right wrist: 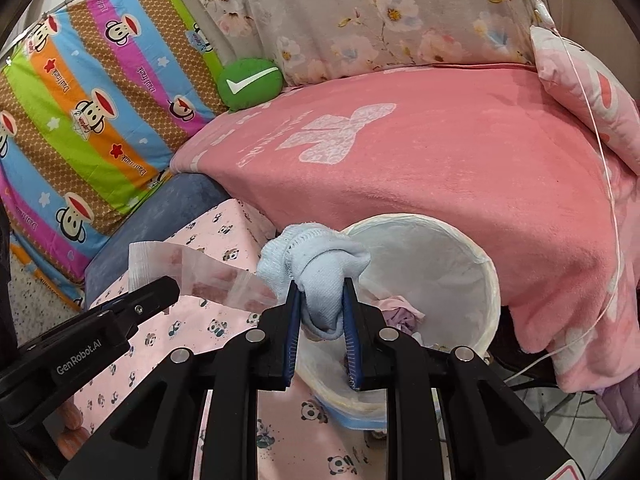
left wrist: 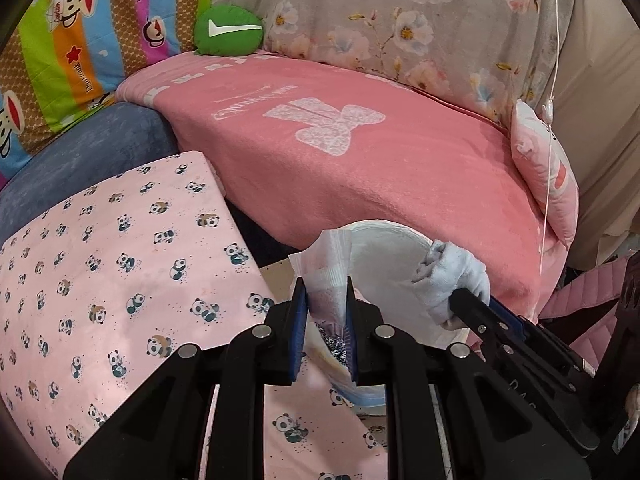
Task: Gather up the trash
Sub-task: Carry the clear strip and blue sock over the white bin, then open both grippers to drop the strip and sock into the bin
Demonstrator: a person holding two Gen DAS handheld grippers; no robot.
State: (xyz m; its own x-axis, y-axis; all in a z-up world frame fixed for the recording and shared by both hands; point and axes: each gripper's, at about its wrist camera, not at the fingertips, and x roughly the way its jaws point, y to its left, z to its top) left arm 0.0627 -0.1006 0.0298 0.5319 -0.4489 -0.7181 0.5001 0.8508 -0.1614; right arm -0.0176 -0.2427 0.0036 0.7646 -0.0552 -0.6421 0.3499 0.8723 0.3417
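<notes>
My left gripper point(left wrist: 326, 284) is shut on a crumpled clear plastic wrapper point(left wrist: 326, 268) with reddish marks, held over the near rim of a white lined trash bin point(left wrist: 384, 264). That same wrapper point(right wrist: 208, 276) shows in the right wrist view, sticking out from the left gripper point(right wrist: 172, 286). My right gripper point(right wrist: 320, 286) is shut on a balled light blue sock point(right wrist: 316, 268), held at the bin's point(right wrist: 472, 264) left rim. In the left wrist view the right gripper point(left wrist: 470, 298) and its sock point(left wrist: 452, 276) hang at the bin's right side. Some rubbish point(right wrist: 400, 312) lies inside the bin.
A pink blanket point(left wrist: 360, 168) covers the sofa seat behind the bin. A panda-print pink cloth point(left wrist: 100, 280) drapes a blue stool at the left. A green check-mark cushion point(left wrist: 228, 30), a striped monkey cushion point(right wrist: 92, 112) and a pink pillow point(left wrist: 548, 172) lie around. A thin white cable point(right wrist: 608, 184) hangs at right.
</notes>
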